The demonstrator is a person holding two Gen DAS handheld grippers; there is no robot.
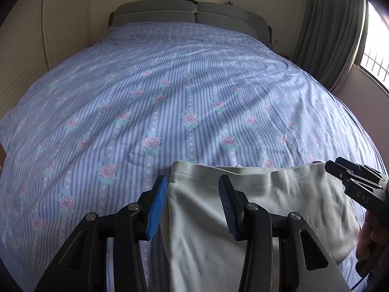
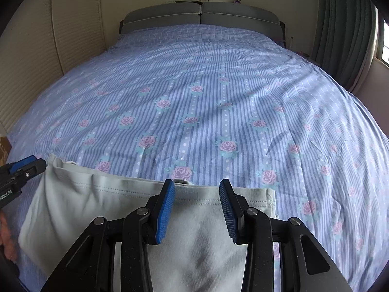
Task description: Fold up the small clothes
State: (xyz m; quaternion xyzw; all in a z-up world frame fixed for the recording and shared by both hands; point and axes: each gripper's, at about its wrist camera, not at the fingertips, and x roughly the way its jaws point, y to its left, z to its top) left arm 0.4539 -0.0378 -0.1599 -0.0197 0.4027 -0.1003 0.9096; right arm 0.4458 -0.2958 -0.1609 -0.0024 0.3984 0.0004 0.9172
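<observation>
Bedroom light falls from a window at 2 o'clock across a wide bed dressed in a blue striped sheet printed with pink roses, a grey padded headboard at 12 o'clock, a green curtain hanging beside the window and pale slatted closet doors at 9 o'clock. No basket, box or other container shows on the bed. A pale mint garment, its stitched hem turned toward the headboard, lies flat on the sheet at the near edge, at 6 o'clock in both wrist views. The left gripper hangs over the garment's left end with its jaws parted: one blue-padded finger sits just outside the cloth's left edge, over the sheet, while the other is over the cloth, and neither pad presses on anything. The right gripper likewise stands open above the right part of the hem, both blue fingers over the fabric, with the garment's right corner just beyond the outer finger toward 3 o'clock. Whether the fingertips touch the cloth cannot be told. A hand holding the right tool shows at 4 o'clock in the left wrist view.
</observation>
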